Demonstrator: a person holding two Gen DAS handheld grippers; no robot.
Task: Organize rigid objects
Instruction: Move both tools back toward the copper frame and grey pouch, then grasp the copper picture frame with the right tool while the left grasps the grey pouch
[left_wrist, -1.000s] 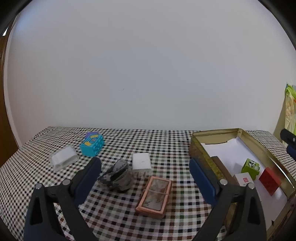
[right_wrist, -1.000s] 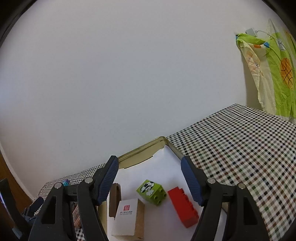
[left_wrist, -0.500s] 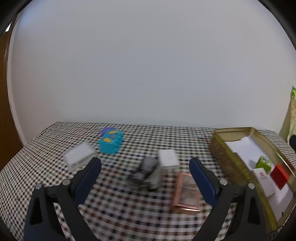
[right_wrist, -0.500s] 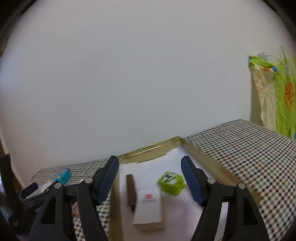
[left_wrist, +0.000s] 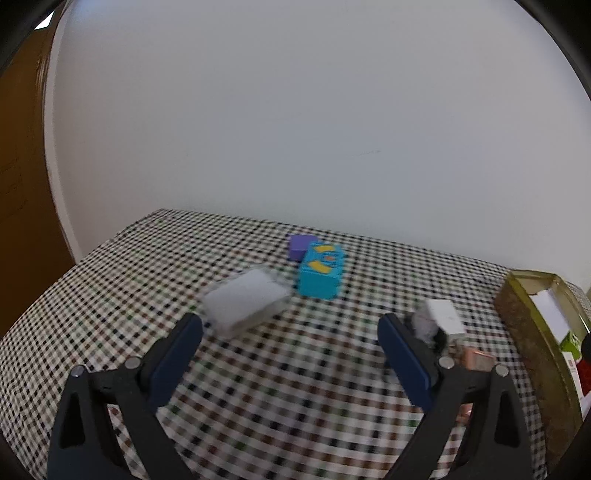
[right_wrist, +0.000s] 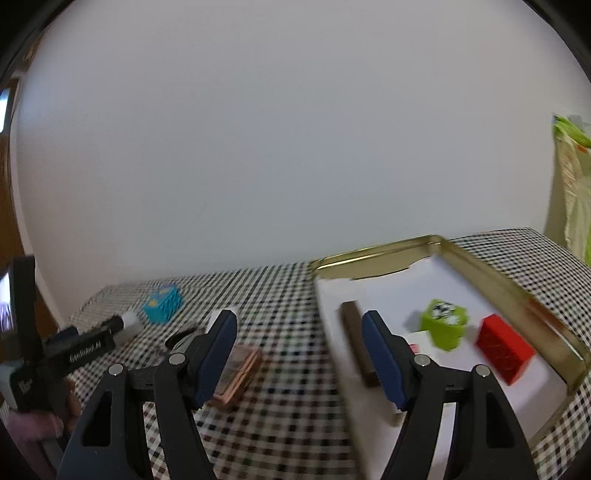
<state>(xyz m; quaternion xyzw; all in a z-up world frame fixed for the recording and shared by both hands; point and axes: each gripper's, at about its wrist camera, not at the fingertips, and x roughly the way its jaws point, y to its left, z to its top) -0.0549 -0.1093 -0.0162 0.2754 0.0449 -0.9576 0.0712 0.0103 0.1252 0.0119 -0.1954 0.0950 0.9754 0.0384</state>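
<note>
The left gripper (left_wrist: 290, 328) stood wide open and empty above the checked tablecloth (left_wrist: 147, 280); the right gripper (right_wrist: 299, 334) gaped likewise, holding nothing; a plain white wall (left_wrist: 295, 129) rose behind. One white box (left_wrist: 245, 301) lay at twelve o'clock of the left jaws, one turquoise block (left_wrist: 320, 271) at one; the gold tin (right_wrist: 517, 295) held one green block (right_wrist: 443, 323), one red brick (right_wrist: 504, 347), one brown bar (right_wrist: 356, 336).
</note>
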